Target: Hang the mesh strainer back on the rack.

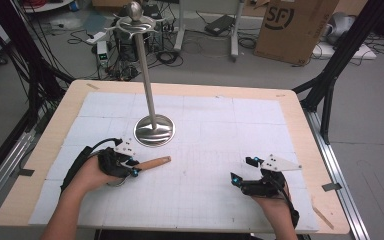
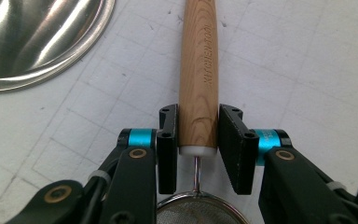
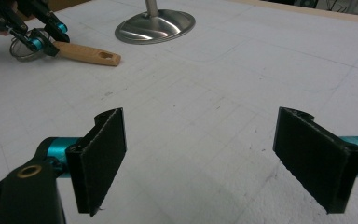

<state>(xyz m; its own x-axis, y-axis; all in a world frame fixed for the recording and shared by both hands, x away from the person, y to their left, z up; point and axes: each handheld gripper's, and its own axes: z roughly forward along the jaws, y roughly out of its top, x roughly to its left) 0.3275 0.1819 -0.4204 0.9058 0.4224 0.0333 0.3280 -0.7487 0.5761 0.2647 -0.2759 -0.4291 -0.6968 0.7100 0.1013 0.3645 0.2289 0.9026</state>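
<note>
Strainer (image 2: 198, 70) with engraved wooden handle

The wooden handle (image 2: 198, 70) reads, seemingly, "KITCHENWOOD" — the cardboard box (image 1: 294, 27) bears "SF".

small mesh strainer (image 2: 198, 93) — wooden handle, flat on mat — clamped

In the left gripper view, the round wire-mesh bowl of the strainer (image 2: 200, 212) is cut off by the bottom edge, and its light wooden handle (image 2: 198, 70) runs out past the top edge. In the high view the left gripper (image 1: 134, 166) and the hand holding it cover that mesh bowl, so just a sliver of its metal rim shows. The shiny round steel base of the stand (image 2: 32, 37) is cropped by the left gripper view's top and left edges.
</note>
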